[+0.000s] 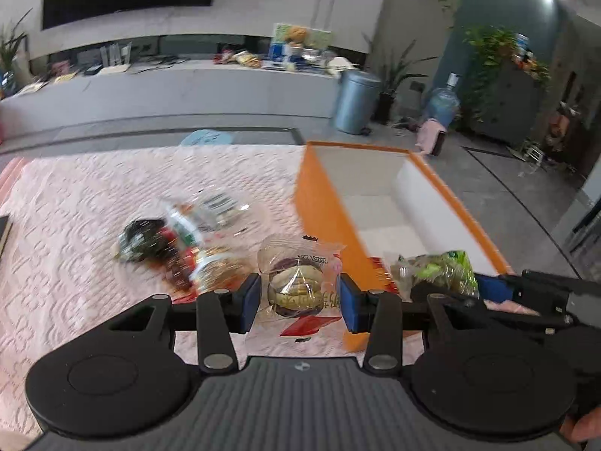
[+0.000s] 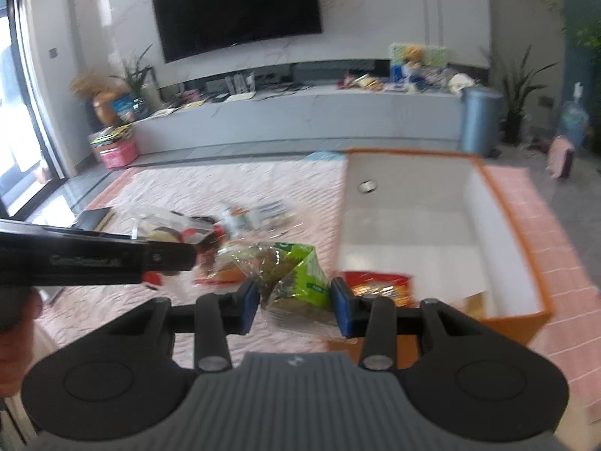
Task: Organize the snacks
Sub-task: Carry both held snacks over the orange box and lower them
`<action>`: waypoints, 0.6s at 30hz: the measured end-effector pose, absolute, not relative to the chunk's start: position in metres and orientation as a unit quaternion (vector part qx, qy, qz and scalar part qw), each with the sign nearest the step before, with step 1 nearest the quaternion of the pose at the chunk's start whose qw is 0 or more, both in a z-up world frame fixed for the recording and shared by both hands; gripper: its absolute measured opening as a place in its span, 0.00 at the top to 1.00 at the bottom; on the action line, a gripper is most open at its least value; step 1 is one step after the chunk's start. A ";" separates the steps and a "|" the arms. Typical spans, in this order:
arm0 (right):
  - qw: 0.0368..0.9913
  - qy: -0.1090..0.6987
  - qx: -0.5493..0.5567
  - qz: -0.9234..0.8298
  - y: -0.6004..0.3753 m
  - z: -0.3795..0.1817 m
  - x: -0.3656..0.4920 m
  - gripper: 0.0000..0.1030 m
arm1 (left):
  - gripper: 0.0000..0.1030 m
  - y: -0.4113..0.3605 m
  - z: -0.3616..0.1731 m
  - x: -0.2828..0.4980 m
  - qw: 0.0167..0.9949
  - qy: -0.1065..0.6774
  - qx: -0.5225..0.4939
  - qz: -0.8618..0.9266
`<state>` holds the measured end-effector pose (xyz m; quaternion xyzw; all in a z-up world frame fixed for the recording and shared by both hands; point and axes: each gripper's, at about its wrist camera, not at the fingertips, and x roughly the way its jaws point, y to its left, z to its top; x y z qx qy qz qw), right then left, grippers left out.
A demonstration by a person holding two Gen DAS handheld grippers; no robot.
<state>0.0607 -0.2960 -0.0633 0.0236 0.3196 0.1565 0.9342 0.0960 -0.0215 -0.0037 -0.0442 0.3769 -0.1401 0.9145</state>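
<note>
Left claw (image 1: 300, 302) clamped on a clear-wrapped round pastry (image 1: 296, 289), blue pads (image 1: 249, 302) pressed against both sides of the packet, held clear above the pink quilted counter (image 1: 75, 225). Right claw (image 2: 295, 306) clenched on a green snack bag (image 2: 296, 278), crinkled wrapper bulging between its pads; same bag (image 1: 443, 270) seen in the left wrist view at 3 o'clock of the pastry, just beside it. At 9 o'clock in the right wrist view, the left tool's black body crossing in front, a hand (image 2: 15, 323) gripping it at the edge. Farther out, at 10 o'clock of the pastry, a blurred heap of loose snacks (image 1: 176, 248) lying on the counter. At 1 o'clock, an orange-rimmed box (image 2: 503, 203) with white inner walls, open on top, a red packet (image 2: 379, 285) at its near end. Beyond, a grey TV bench (image 2: 300, 120), a dark screen (image 2: 236, 7) on the wall above.
</note>
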 end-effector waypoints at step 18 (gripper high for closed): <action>0.916 0.383 -0.018 0.122 -0.408 -0.069 0.146 0.62 | 0.53 -0.143 -0.011 0.179 0.884 0.398 0.043 -0.243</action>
